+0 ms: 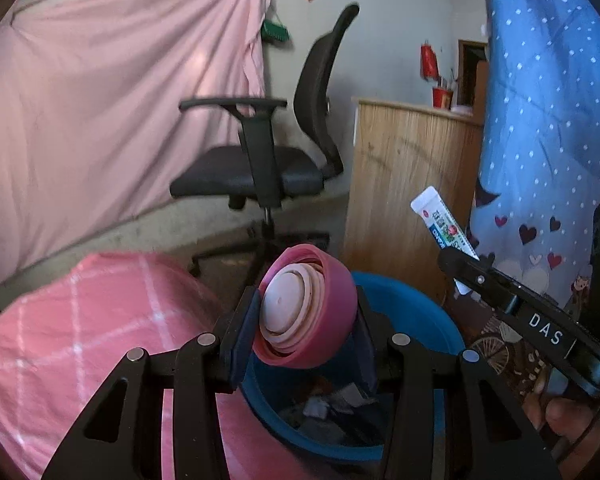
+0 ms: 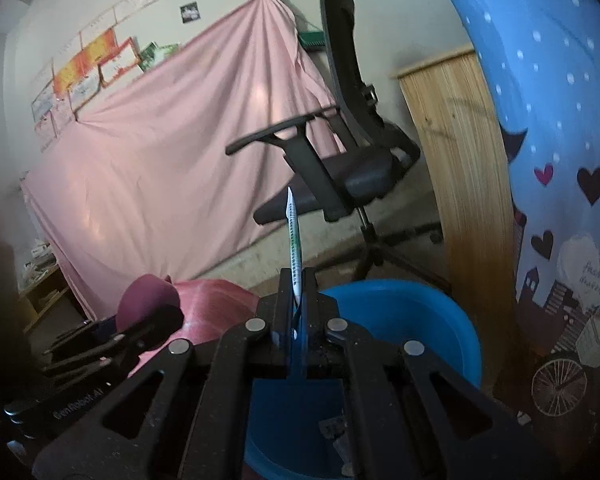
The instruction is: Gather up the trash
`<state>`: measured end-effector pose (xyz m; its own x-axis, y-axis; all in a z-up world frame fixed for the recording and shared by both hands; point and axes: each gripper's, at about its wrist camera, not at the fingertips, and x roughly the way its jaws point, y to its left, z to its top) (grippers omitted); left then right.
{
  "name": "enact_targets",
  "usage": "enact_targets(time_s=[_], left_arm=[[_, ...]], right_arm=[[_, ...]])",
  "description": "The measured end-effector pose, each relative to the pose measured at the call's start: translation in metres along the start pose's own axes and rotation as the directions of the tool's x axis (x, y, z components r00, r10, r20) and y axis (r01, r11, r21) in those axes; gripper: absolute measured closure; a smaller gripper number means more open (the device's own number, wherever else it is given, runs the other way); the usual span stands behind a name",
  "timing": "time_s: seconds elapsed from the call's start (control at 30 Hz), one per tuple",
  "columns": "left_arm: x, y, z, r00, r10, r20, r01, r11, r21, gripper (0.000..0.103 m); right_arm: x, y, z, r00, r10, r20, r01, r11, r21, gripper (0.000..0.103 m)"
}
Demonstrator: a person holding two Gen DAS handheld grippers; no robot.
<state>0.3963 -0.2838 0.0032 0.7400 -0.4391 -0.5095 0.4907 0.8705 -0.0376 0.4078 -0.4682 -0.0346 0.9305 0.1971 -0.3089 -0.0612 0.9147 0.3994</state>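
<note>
Left wrist view shows the left claw point(image 1: 306, 316) clamped on a pink lid point(image 1: 308, 312) above the blue bin point(image 1: 416, 312), while the right claw point(image 2: 297, 300) pinches a tube point(image 2: 294, 240).

The floor point(image 1: 148, 236) carries a blue bin point(image 1: 416, 312), an office chair point(image 1: 260, 176) and a wooden cabinet point(image 1: 404, 184).

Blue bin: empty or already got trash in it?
Not empty. The left wrist view shows crumpled paper scraps lying at the bottom of the blue bin; the right wrist view shows scraps there too. How full cannot be told.
</note>
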Motion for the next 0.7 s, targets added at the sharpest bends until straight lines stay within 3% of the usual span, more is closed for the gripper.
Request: enact_targets(time_s=[0.37,0.7], left_arm=[[0.029,0.012,-0.004,0.986,-0.045,-0.163,0.031,0.996,-0.087,0.064],[0.026,0.022,-0.011,0.988,-0.035,-0.148,0.016,0.991,-0.132,0.058]], right_arm=[[0.02,-0.007,-0.009,0.994,-0.043,-0.105,0.044,0.999,0.009,0.073],[0.02,-0.015,-0.007,0.993,-0.058,-0.098,0.062,0.998,0.034,0.072]])
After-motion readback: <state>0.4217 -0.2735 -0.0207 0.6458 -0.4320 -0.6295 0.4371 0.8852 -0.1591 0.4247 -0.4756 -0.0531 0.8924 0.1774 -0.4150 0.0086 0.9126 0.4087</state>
